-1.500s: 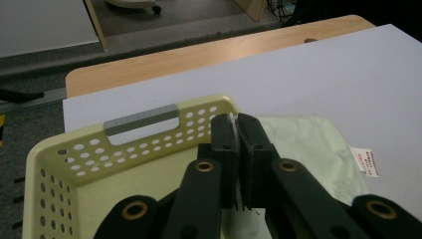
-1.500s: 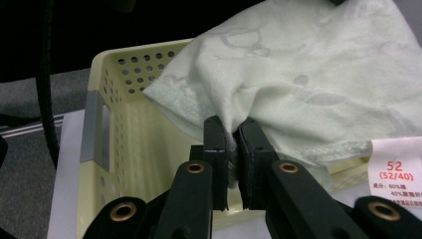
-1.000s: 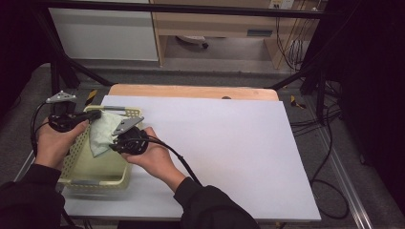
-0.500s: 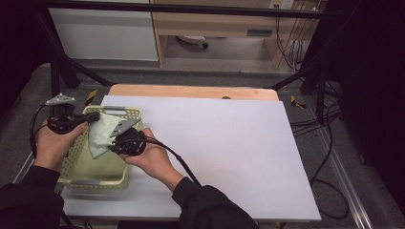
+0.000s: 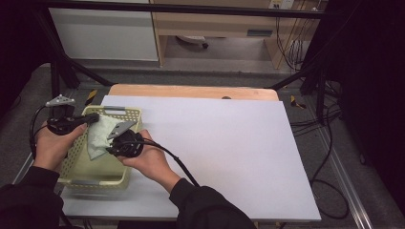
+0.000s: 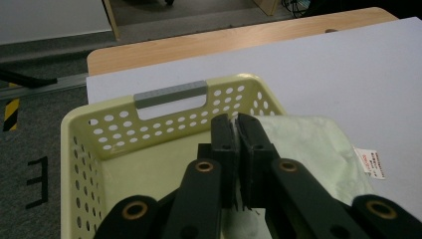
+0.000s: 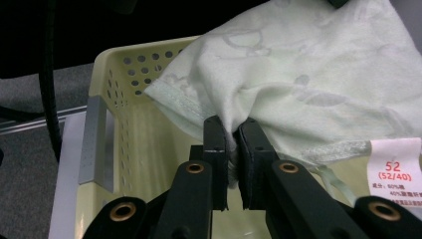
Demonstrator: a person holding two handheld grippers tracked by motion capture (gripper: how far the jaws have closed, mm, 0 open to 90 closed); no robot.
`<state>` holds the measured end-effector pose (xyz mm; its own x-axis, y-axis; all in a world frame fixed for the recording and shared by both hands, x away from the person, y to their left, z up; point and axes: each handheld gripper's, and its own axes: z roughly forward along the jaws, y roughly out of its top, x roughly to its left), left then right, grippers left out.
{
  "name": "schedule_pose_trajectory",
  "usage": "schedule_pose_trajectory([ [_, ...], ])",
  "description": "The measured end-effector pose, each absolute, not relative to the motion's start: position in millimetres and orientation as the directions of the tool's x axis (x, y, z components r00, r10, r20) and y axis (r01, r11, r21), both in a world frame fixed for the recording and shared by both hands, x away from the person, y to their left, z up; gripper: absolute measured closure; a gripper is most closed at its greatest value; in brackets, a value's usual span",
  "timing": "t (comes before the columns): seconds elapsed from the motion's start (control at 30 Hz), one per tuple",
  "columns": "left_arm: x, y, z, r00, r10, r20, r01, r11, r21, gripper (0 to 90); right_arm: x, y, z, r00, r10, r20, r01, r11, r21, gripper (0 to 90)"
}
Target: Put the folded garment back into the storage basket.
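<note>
A pale green cloth (image 5: pixel 99 135) hangs over a pale yellow perforated basket (image 5: pixel 76 164) at the table's left edge. My left gripper (image 5: pixel 94 117) is shut on the cloth's upper corner, near the basket's far rim. In the left gripper view the jaws (image 6: pixel 236 142) are pressed together, with the cloth (image 6: pixel 318 149) spreading to their right. My right gripper (image 5: pixel 110 150) is shut on a fold at the cloth's lower edge. In the right gripper view the fabric (image 7: pixel 308 74) bunches between the closed jaws (image 7: pixel 230 137), above the basket (image 7: pixel 129 149). A white label (image 7: pixel 395 174) with red print hangs from the hem.
The basket stands on a large white sheet (image 5: pixel 215 143) that covers the wooden table (image 5: pixel 191 90). A grey handle (image 6: pixel 171 94) sits on the basket's far wall. Cables (image 5: pixel 315 124) trail on the floor to the right, and dark frame bars (image 5: pixel 62 67) stand at the back left.
</note>
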<state>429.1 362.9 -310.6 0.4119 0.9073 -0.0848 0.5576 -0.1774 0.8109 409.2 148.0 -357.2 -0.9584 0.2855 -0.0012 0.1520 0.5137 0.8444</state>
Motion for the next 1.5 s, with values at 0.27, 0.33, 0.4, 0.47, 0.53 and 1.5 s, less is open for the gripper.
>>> schedule_pose_trajectory([
  [0.27, 428.8, 365.3, -313.4, 0.408, 0.909, -0.087, 0.562, -0.174, 0.808, 86.7, 407.8, 151.8, -358.3, -0.960, 0.280, 0.000, 0.150, 0.515, 0.844, 84.0],
  [0.33, 428.7, 365.8, -314.0, 0.406, 0.910, -0.088, 0.562, -0.173, 0.809, 86.7, 407.7, 152.2, -358.6, -0.960, 0.279, 0.001, 0.150, 0.514, 0.845, 84.0],
  [0.4, 428.7, 365.9, -314.6, 0.404, 0.910, -0.088, 0.562, -0.172, 0.809, 86.7, 408.1, 152.4, -359.0, -0.960, 0.280, 0.004, 0.153, 0.513, 0.844, 84.0],
  [0.47, 428.5, 366.3, -315.1, 0.404, 0.910, -0.087, 0.564, -0.173, 0.808, 86.7, 408.3, 152.6, -359.5, -0.960, 0.280, 0.004, 0.153, 0.515, 0.843, 84.0],
  [0.53, 428.2, 366.3, -315.8, 0.404, 0.911, -0.085, 0.565, -0.175, 0.806, 86.7, 408.2, 153.0, -359.8, -0.960, 0.279, 0.004, 0.153, 0.515, 0.844, 84.0],
  [1.5, 427.7, 369.0, -322.8, 0.392, 0.917, -0.075, 0.579, -0.183, 0.795, 86.7, 408.5, 157.6, -368.3, -0.960, 0.281, -0.001, 0.155, 0.534, 0.831, 84.0],
])
